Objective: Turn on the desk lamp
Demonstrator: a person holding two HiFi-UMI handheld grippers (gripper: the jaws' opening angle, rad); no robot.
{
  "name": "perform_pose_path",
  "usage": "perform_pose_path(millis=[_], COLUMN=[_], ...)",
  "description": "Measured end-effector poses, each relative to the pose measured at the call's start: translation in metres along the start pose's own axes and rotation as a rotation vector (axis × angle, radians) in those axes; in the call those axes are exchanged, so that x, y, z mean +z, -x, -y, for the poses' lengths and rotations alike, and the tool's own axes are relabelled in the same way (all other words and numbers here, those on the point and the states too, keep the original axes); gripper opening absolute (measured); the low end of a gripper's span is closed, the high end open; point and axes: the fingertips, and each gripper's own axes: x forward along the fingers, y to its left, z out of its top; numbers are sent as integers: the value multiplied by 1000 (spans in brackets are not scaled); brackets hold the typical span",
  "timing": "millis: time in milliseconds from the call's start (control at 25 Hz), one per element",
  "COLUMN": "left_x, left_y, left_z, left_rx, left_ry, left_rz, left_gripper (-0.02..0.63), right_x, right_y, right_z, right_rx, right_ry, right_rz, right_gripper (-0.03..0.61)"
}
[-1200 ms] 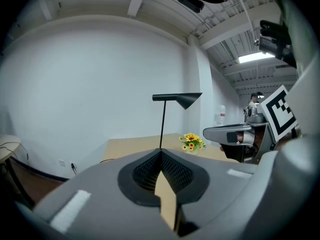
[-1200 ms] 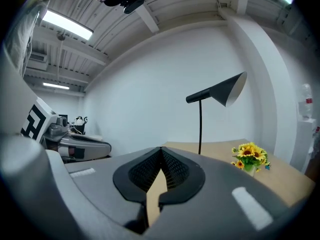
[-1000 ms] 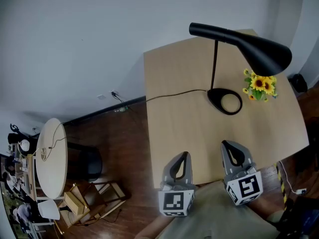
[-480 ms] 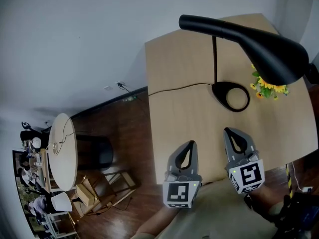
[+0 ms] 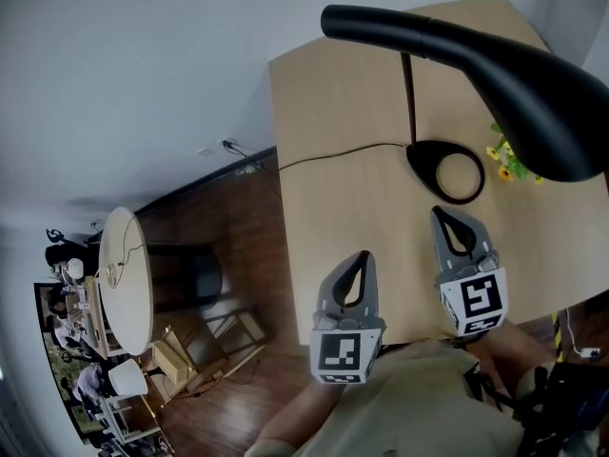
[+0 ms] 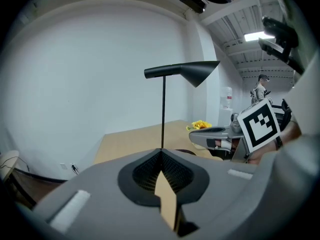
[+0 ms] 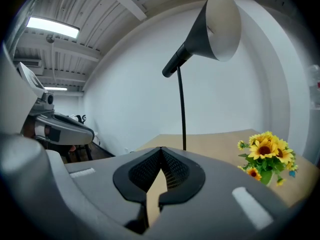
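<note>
At the bottom of the head view, the person's pale shirt (image 5: 419, 417) is filling the lower edge. Just above it the two grippers are hovering side by side over the near edge of the wooden table (image 5: 324, 208).

The left gripper (image 5: 360, 257) is sitting at lower centre, pointing up the frame. In the left gripper view its jaws (image 6: 161, 153) are meeting at the tips, with nothing between them. The right gripper (image 5: 443, 217) is lying to its right and slightly further up the frame. In its own view its jaws (image 7: 161, 149) are likewise pressing together at the tips and gripping nothing.

Just beyond the right gripper's tip, and apart from it, the desk lamp's black oval base (image 5: 447, 170) is resting on the table at centre right. A thin stem (image 5: 409, 98) is rising from it. A black cord (image 5: 333, 153) is running from the base leftward across the table to its left edge. Small yellow sunflowers (image 5: 502, 160) are standing just right of the base.

The lamp's long black shade (image 5: 533, 93) is stretching across the upper right, overhanging the flowers. In the right gripper view its pale inside (image 7: 222, 21) is showing no glow.

At the far left, a round white table (image 5: 128, 284) is standing on the dark wooden floor (image 5: 247, 255).
</note>
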Motion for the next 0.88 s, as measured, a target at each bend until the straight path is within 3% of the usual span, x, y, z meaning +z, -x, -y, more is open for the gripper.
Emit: perform_pose_path(millis=[200,880], left_x=[13,-32], left_y=[-29,-66], left_z=[1,-16], left_rx=[-9,16], left_ry=[9,34], left_rz=[-1,-106], left_gripper=[-2,-2], right_x=[0,-68], right_y=[-24,-106], right_z=[14,54], right_rx=[0,-72], right_ry=[8,54], right_rz=[-20,-182], right_gripper=[0,0])
